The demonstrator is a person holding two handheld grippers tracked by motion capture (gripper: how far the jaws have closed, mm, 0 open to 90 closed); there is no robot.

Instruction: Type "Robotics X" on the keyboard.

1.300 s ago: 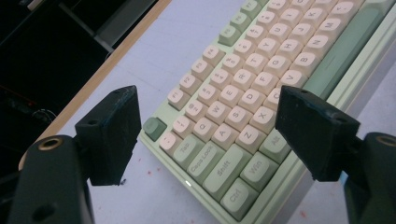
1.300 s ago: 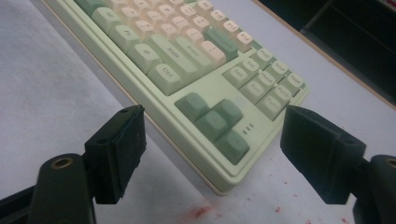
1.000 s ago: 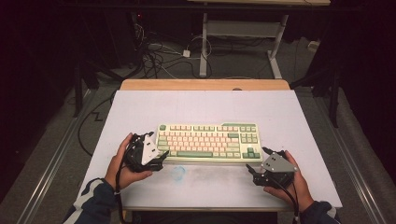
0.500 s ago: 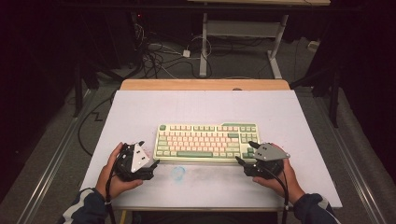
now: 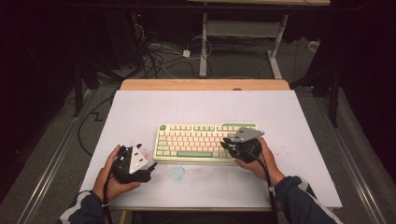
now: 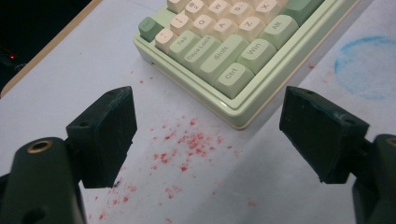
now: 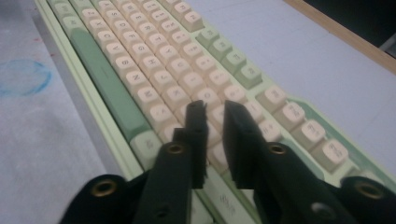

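Note:
A pale green keyboard [image 5: 205, 140] with cream keys lies in the middle of the white table top. My left gripper [image 5: 148, 164] rests just off its front left corner, jaws open wide. In the left gripper view the keyboard [image 6: 233, 51] corner with the Ctrl key sits between and beyond the jaws of that gripper [image 6: 210, 112]. My right gripper [image 5: 227, 143] hovers over the keyboard's right end. Its jaws have just been closing. In the right gripper view the right gripper [image 7: 215, 109] shows only a thin gap with nothing in it, above the keys [image 7: 163, 70].
A blue ring smudge [image 5: 178, 172] marks the table in front of the keyboard. Red specks [image 6: 187, 144] dot the surface by the left corner. A wooden edge [image 5: 205, 84] runs along the far side. Cables and a desk frame stand on the floor behind.
My right gripper has moved left from beside the keyboard to above its right end, and its jaws have come together. My left gripper has drawn back a little from the keyboard's left end.

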